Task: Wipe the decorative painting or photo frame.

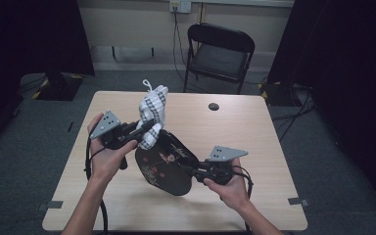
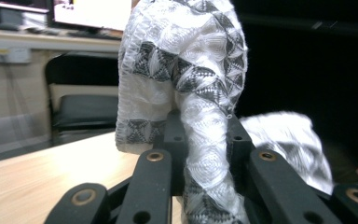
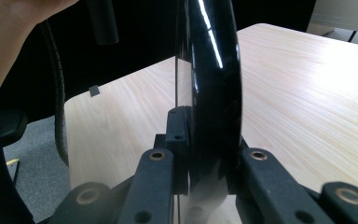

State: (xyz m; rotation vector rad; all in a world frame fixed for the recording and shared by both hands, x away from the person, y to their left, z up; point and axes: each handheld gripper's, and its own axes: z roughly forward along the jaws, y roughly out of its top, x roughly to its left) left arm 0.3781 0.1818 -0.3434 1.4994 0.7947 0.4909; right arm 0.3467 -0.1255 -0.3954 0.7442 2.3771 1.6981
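Note:
A black lacquered plate point(image 1: 166, 164) with a red and white painted motif is held tilted above the wooden table point(image 1: 254, 137). My right gripper point(image 1: 192, 170) is shut on its right rim; in the right gripper view the glossy plate point(image 3: 214, 93) stands edge-on between the jaws. My left gripper point(image 1: 146, 128) is shut on a white cloth point(image 1: 152, 115) with a grey check pattern, which rises above the jaws and touches the plate's upper left edge. In the left gripper view the cloth point(image 2: 186, 84) is pinched between the jaws and bunches up above them.
A black folding chair point(image 1: 218, 56) stands behind the table's far edge. A small dark round hole point(image 1: 214, 106) sits near the table's back right. Cables trail on the grey floor at both sides, and dark curtains close in left and right.

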